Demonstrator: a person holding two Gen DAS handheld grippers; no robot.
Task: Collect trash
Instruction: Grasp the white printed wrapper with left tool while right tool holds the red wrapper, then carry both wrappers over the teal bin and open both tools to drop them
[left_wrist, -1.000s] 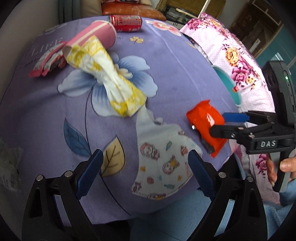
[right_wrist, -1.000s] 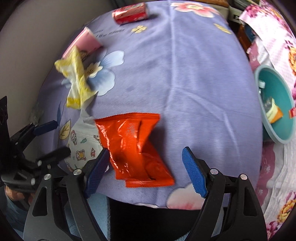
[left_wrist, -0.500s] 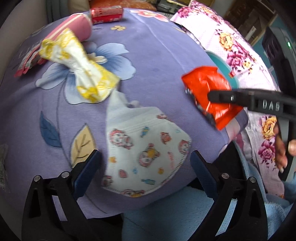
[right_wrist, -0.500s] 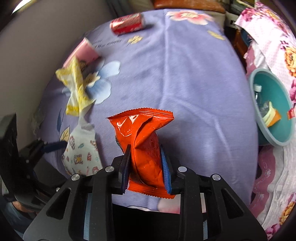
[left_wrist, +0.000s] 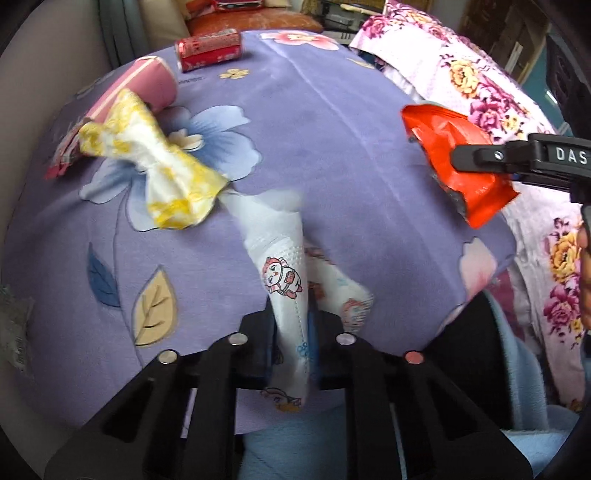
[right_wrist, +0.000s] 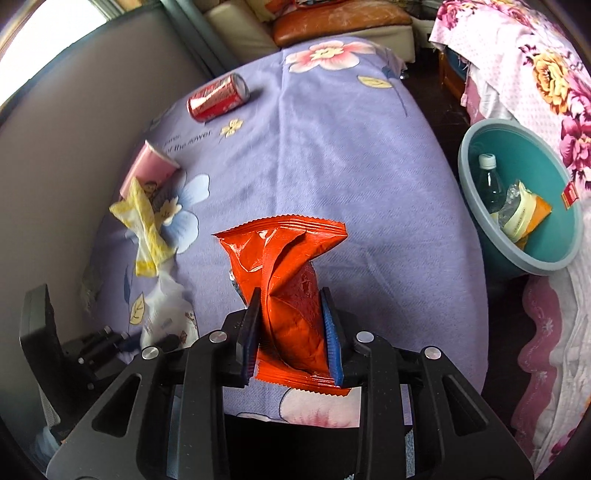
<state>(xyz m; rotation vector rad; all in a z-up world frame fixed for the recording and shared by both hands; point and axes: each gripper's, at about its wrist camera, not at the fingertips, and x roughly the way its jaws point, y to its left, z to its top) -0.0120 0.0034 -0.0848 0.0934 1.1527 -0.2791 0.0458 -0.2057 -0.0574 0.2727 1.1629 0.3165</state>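
My left gripper (left_wrist: 291, 332) is shut on a white face mask (left_wrist: 284, 273) with cartoon prints, pinched upright at the near edge of the purple flowered table cloth (left_wrist: 325, 122). My right gripper (right_wrist: 290, 325) is shut on a red snack wrapper (right_wrist: 284, 258) and holds it above the cloth; the wrapper also shows in the left wrist view (left_wrist: 454, 162). A yellow-white crumpled wrapper (left_wrist: 155, 173), a pink paper cup (left_wrist: 147, 83) and a red soda can (left_wrist: 208, 48) lie on the cloth. The mask also shows in the right wrist view (right_wrist: 166, 310).
A teal basin (right_wrist: 476, 206) stands right of the table, holding a plastic bottle (right_wrist: 489, 181) and an orange-white packet (right_wrist: 524, 214). A floral pink cover (left_wrist: 491, 96) lies to the right. A grey wall (right_wrist: 74, 122) runs along the left. A sofa (right_wrist: 332, 22) stands behind.
My left gripper closed on the face mask, bunching it up. My right gripper closed on the red wrapper and lifted it off the cloth.
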